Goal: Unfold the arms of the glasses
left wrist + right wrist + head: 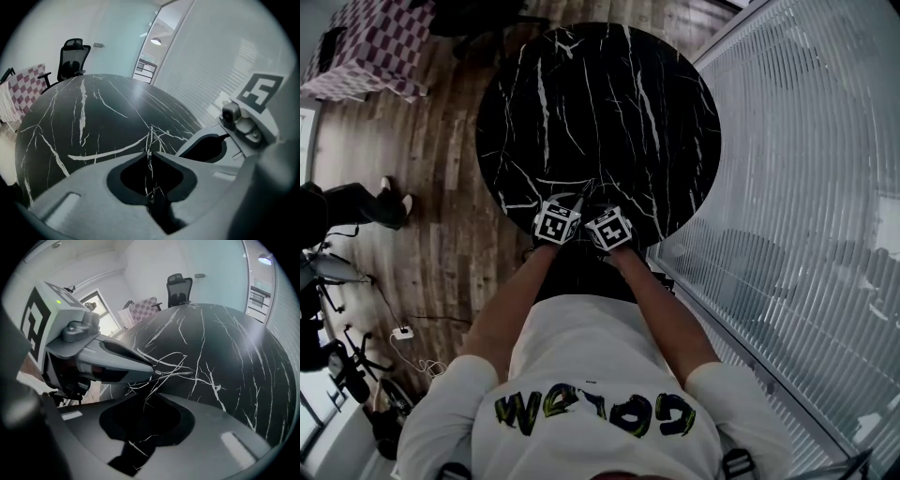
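Thin wire-framed glasses (584, 190) hang between my two grippers just above the near edge of a round black marble table (600, 94). In the left gripper view, my left gripper (149, 153) has its tips together on a wire part of the glasses (150, 140). The right gripper view shows those left jaws (153, 371) pinching the frame (171, 364) from the left. My right gripper (150, 398) has a wire strand running in between its tips. Whether its pads press on the wire does not show. Both grippers point downward, cubes side by side (556, 223).
A glass wall with blinds (806, 187) runs close along the table's right side. A black office chair (72, 58) and a checkered cloth (366, 47) stand beyond the table's far left. Another person's feet (394, 202) are on the wooden floor at left.
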`<act>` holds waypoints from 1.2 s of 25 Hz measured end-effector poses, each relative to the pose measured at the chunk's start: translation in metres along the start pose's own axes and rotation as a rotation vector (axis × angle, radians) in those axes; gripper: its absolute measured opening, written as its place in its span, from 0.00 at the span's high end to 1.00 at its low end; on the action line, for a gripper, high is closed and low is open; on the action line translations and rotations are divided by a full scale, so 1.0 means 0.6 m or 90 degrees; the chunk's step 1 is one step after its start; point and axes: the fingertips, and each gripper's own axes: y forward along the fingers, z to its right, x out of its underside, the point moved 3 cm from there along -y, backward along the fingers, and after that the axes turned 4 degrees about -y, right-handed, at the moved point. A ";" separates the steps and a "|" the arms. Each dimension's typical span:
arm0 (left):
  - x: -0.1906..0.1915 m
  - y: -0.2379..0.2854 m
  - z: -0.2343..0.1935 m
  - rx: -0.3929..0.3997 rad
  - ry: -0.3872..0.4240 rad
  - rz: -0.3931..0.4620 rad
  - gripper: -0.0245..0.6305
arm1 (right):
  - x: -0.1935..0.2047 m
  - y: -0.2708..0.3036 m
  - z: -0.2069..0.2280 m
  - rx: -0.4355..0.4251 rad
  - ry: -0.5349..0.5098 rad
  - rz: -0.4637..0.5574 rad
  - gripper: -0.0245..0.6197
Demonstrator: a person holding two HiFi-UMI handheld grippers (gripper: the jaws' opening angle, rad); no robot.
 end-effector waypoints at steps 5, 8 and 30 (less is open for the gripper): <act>-0.004 -0.005 -0.005 -0.007 -0.001 0.003 0.92 | 0.002 -0.005 0.002 0.003 0.005 0.001 0.87; -0.004 -0.006 -0.008 -0.009 -0.005 0.004 0.92 | 0.006 -0.010 0.005 0.011 0.003 0.000 0.88; 0.003 -0.019 -0.016 -0.010 -0.012 -0.012 0.92 | 0.031 -0.048 0.062 0.057 0.013 -0.018 0.94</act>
